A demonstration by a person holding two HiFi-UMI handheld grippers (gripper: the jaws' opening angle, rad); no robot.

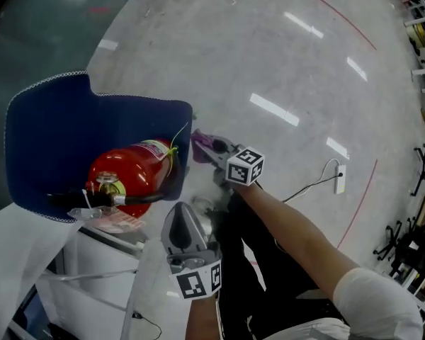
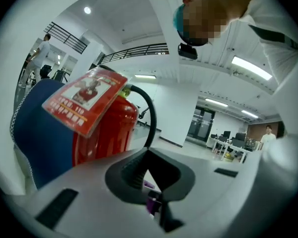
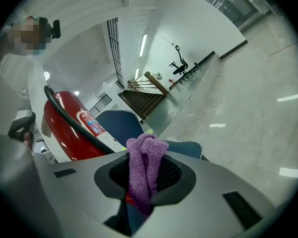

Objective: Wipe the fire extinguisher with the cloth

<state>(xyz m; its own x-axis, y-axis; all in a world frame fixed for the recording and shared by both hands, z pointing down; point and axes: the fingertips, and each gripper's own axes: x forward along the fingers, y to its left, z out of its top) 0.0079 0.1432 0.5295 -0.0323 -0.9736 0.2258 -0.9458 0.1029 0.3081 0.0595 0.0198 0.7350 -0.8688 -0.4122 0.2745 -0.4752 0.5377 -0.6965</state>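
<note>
**Extinguisher lying on mat; cloth in hand, wiping not begun**

We find a blue mat (image 1: 49,133) spread out, and on it the red fire extinguisher (image 1: 131,172) lying on its side with its valve end towards the person. We judge the cylinder heavy, rigid and smooth-painted. Being round, it may roll under a sideways stroke, so it is best steadied at the neck by the valve.

The left gripper (image 1: 183,214) sits just below the valve end, clear of the extinguisher. Its jaws are brought together with nothing between them. The right gripper (image 1: 211,151) stands just beside the cylinder's base end, its jaws clamped on the purple cloth (image 1: 205,146). The black hose (image 1: 138,199) runs along the body.

We judge the cloth soft, light and limp. A bunched fold stands proud of the jaws, which suits pressing it to the curved wall.

Only the head view gives the layout. The left gripper view alone shows the face of the red laminated tag (image 2: 84,103). The right gripper view alone confirms the grip on the cloth (image 3: 146,148) and shows the body label.
</note>
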